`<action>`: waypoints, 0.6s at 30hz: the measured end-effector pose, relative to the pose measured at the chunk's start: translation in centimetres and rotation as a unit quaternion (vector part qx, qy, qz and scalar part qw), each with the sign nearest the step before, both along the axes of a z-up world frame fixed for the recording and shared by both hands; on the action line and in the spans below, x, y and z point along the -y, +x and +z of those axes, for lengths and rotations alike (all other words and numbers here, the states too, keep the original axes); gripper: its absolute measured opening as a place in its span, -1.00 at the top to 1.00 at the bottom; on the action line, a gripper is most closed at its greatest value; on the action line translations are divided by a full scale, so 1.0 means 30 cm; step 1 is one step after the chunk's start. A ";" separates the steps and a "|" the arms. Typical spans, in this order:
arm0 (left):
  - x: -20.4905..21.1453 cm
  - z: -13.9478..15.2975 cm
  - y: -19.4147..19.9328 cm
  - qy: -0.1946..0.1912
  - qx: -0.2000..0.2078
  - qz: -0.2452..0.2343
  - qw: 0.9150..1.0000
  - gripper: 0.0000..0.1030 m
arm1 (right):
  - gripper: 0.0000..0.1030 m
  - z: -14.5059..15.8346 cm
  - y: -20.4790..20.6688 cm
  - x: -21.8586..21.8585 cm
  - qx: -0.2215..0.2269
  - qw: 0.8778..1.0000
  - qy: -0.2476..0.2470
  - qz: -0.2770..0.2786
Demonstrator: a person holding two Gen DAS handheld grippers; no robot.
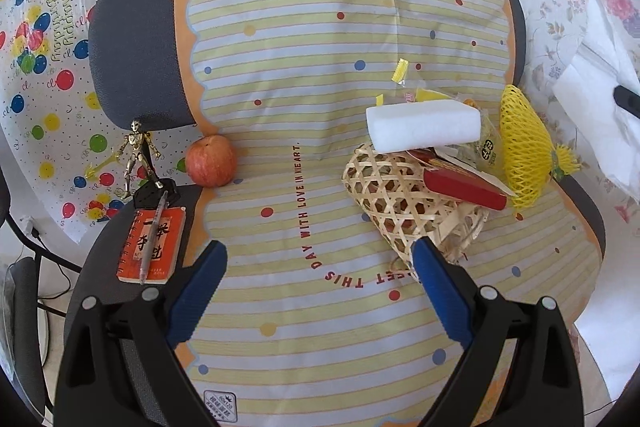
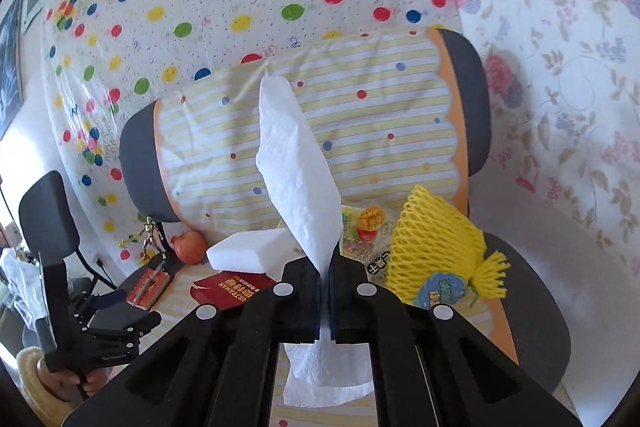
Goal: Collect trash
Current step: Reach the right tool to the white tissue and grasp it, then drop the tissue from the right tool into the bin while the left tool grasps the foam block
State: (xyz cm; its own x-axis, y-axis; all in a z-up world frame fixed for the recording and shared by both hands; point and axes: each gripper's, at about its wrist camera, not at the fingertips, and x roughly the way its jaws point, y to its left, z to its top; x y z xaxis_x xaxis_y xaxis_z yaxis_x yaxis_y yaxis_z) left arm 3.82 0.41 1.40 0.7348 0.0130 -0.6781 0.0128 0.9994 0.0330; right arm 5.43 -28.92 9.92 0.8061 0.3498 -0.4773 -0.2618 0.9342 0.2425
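Observation:
A woven bamboo basket lies on the striped tablecloth, heaped with trash: a white foam block, a red box, snack wrappers and a yellow foam net. My left gripper is open and empty, its right finger by the basket's near side. My right gripper is shut on a white paper tissue, held upright above the pile; the tissue also shows at the right edge of the left wrist view. The foam block, red box and yellow net lie below it.
An apple, a metal figurine and an orange notebook with a pen stand at the table's left edge. A loose yellow wrapper scrap lies behind the basket. Balloon-print and floral sheets cover the walls. The left gripper's handle is at lower left.

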 end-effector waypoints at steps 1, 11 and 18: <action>0.009 0.005 0.000 0.000 0.001 -0.003 1.000 -0.77 | 0.94 -0.015 -0.021 0.000 -0.007 1.000 -0.004 -0.004; 0.195 0.090 0.138 -0.012 0.014 -0.068 0.998 -0.42 | 0.93 -0.233 -0.074 0.028 -0.041 0.997 -0.017 -0.065; 0.343 0.085 0.308 0.008 0.005 -0.059 0.998 -0.59 | 0.93 -0.276 -0.056 0.063 -0.048 0.997 -0.003 -0.064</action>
